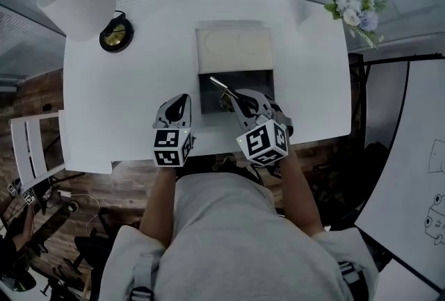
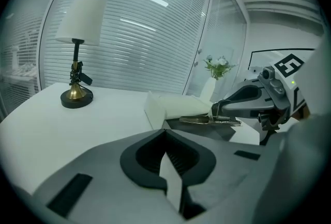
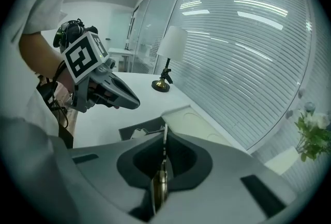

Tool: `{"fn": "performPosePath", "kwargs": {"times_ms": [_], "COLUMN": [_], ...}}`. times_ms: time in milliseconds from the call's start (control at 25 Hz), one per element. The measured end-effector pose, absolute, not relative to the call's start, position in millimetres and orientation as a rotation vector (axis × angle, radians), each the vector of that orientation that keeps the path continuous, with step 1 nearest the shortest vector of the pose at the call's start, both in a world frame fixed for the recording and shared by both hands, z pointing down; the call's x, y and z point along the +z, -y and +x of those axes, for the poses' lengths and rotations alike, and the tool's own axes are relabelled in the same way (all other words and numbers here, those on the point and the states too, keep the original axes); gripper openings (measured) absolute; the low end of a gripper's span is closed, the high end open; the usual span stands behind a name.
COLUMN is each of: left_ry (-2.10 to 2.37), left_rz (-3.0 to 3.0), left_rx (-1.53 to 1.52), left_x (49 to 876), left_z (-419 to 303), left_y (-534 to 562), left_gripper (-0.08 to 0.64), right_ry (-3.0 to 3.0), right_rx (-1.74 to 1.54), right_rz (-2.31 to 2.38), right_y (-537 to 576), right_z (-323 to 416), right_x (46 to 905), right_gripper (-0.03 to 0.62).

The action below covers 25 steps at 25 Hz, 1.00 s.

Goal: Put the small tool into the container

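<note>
holding the small tool (image 1: 220, 85) over the container (image 1: 259, 81)
right gripper (image 1: 228, 96) is clamping it, drop-in remaining; left gripper (image 1: 182, 101) is idling closed at the near left.

Left gripper (image 1: 181, 99): jaw tips together, nothing clearly gripped, and a pale sliver behind the tips can't be identified. It points forward and down, marker cube (image 1: 172, 147) toward the body. Right gripper (image 1: 233, 99): jaws clamped on the small tool (image 1: 217, 83), which sticks out past the tips. It's pitched down steeper and angled slightly inward, cube (image 1: 264, 142) tilted. The grippers sit side by side, near but apart. Both forearms (image 1: 158, 202) come forward from the torso, elbows bent, with the right forearm (image 1: 300, 188) spread a bit outward.
</note>
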<state>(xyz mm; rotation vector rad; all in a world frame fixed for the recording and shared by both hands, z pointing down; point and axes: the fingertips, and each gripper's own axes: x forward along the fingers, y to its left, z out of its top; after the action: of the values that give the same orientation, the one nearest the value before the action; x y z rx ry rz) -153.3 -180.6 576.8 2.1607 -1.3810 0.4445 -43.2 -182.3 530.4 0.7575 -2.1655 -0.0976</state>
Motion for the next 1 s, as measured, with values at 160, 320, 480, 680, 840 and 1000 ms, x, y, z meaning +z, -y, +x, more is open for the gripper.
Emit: {"fn": "performPosePath", "kwargs": {"times_ms": [160,320,480,680,840,1000], "left_ry": [1.348,1.327,1.314,1.297,1.288,1.278], "left_rz": [2.176,2.177,2.180,2.180,2.186,2.177], "left_rx": [0.468,0.487,0.502,0.516,0.519,0.523], "left_x": [584.1,590.4,592.3,597.8,599.2,602.9], "left_z": [-153.4,-155.6,-156.2,-158.1,-159.4,-161.5], "left_y": [194.5,204.7,213.0,221.0,222.6,224.8], "left_gripper": [0.021,0.021,0.021,0.021,0.021,0.021], "right_ry": [2.130,2.124,2.116,2.102,2.108,2.114], "right_rx": [-0.090,-0.069,-0.061,-0.055,-0.042,-0.029], "right_rz": [0.724,0.698,0.666,0.656,0.647,0.649], "right_y": [189.7,195.3,202.9,212.5,214.4,218.7], "right_z": [-46.4,-52.1,-56.9,-61.2,-66.2,-66.0], "right_x": [543.1,554.5,562.2,571.3,575.7,576.3], "right_gripper": [0.026,0.026,0.025,0.026,0.026,0.026]}}
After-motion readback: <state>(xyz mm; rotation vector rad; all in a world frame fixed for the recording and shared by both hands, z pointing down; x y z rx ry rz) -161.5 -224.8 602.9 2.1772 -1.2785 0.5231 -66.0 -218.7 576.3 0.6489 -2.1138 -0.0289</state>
